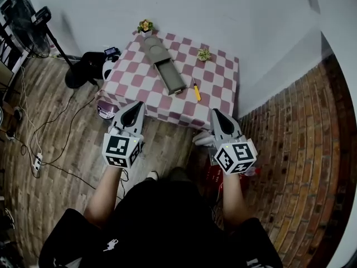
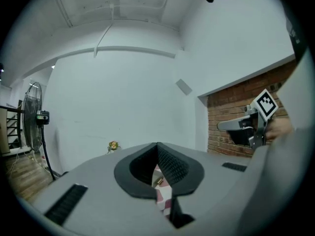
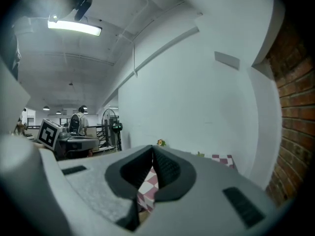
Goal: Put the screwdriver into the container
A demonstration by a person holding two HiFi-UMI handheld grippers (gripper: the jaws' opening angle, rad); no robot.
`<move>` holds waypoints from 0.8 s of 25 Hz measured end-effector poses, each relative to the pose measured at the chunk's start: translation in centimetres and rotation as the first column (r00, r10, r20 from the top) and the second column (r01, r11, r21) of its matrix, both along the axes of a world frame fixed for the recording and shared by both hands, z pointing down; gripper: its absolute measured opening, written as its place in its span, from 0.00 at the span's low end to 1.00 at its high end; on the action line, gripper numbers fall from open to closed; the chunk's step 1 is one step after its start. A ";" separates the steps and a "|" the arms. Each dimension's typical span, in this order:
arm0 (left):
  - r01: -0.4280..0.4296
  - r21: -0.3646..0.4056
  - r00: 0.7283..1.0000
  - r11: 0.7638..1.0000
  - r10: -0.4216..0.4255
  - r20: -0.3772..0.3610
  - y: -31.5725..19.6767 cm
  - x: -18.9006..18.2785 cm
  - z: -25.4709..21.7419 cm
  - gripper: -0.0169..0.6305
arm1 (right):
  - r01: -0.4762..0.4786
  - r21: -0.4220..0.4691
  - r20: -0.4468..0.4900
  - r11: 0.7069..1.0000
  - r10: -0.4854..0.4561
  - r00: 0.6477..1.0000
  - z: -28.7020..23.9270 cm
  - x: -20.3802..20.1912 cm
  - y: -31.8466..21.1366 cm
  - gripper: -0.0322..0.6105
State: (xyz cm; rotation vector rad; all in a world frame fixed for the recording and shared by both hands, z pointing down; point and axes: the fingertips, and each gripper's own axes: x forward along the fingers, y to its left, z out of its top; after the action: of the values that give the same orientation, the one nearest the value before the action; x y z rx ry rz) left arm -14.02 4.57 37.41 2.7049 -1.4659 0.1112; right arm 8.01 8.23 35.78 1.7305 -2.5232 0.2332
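1. While you stand back from the table [image 1: 222,87], both tongs hover off its near edge, level with each other and touching nothing.
2. Left tongs [image 1: 134,108]: your left gripper view shows the jaws together at the tips, nothing between them. Only the pink check cloth shows through the slot under the pads [image 2: 170,163].
3. Right tongs [image 1: 218,116]: same in the right gripper view. The jaws are closed and empty, with check cloth visible below.
4. Screwdriver [image 1: 196,90]: it has a yellow handle and lies flat on the cloth just right of the container's near end, close but not touching. It is well apart from both tongs.
5. Container [image 1: 165,67]: long and grey, it lies diagonally across the table's middle. Its far end points toward the back-left corner, and the open tray part is at the near end.
6. Back-left plant [image 1: 145,25] sits at the table's far left corner. Second plant [image 1: 204,54] sits toward the far right, beyond the screwdriver.
7. Fan [image 1: 27,22] stands on the wood floor to your left, and a brick wall [image 1: 304,149] is on your right.
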 end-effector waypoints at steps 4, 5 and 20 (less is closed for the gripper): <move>-0.019 -0.040 1.000 0.999 0.018 -0.010 -0.4 -0.4 1.4 0.03 | 0.007 -0.040 0.003 0.999 -0.007 1.000 1.7 -0.6 -0.8 0.05; -0.023 -0.048 1.000 0.999 0.023 -0.009 -0.7 -0.4 1.7 0.03 | 0.010 -0.048 0.004 0.999 -0.010 1.000 2.1 -0.6 -1.1 0.05; 0.025 -0.117 0.999 0.993 -0.021 0.040 -15.3 7.0 6.3 0.03 | 0.033 -0.318 -0.042 0.948 -0.049 0.998 15.1 8.8 -19.0 0.05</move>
State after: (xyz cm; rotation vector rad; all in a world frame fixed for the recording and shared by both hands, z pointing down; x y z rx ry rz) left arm -7.06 -10.74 43.73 2.6063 -1.4510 0.2418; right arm 16.81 -10.76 50.84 1.5383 -2.3269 0.5529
